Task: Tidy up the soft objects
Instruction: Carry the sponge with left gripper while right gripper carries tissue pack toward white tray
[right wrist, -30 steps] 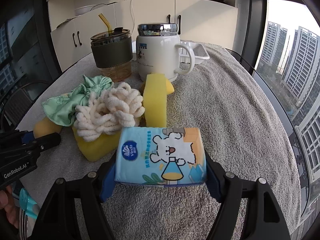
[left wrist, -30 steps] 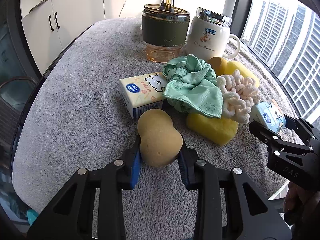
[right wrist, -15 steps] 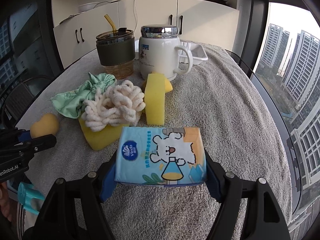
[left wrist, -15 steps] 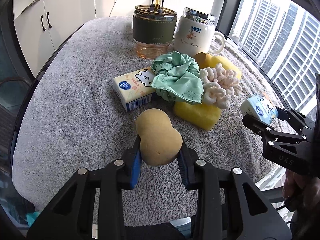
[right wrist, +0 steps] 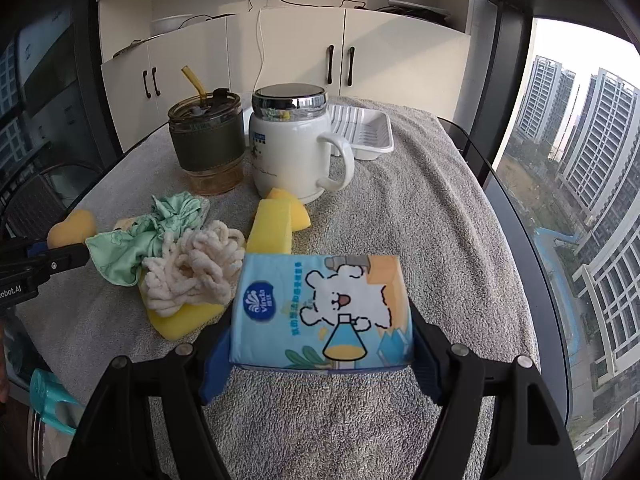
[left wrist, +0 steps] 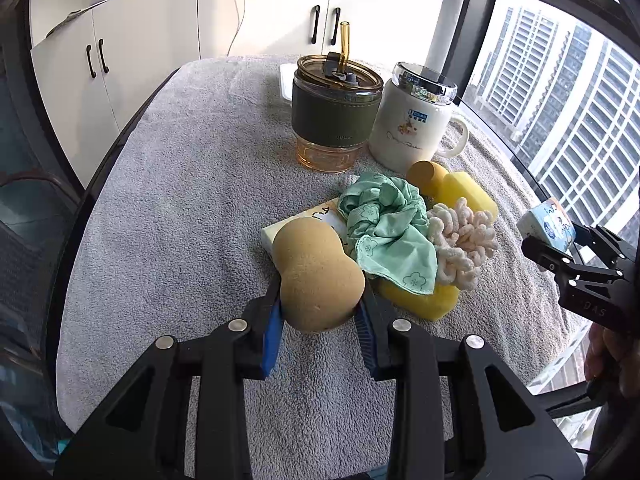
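My left gripper (left wrist: 318,300) is shut on a tan peanut-shaped sponge (left wrist: 316,272) and holds it above the grey towel. My right gripper (right wrist: 320,320) is shut on a blue tissue pack (right wrist: 322,312) with a white bear print, also held up; that pack also shows in the left wrist view (left wrist: 548,226). On the towel lies a pile: a green cloth (left wrist: 386,232), a cream looped yarn scrunchie (left wrist: 460,240), yellow sponges (left wrist: 420,300) (right wrist: 270,230), and a second tissue pack (left wrist: 272,232) half hidden behind the tan sponge.
A green-sleeved glass tumbler with a straw (left wrist: 334,116) and a white lidded mug (left wrist: 412,124) stand behind the pile. A white plastic tray (right wrist: 360,132) sits at the far end. The grey towel (left wrist: 180,200) covers the table; its edges drop off left and right.
Both grippers have risen and pulled back from the pile, each keeping its object. The tan sponge now hides part of the second tissue pack in the left wrist view.
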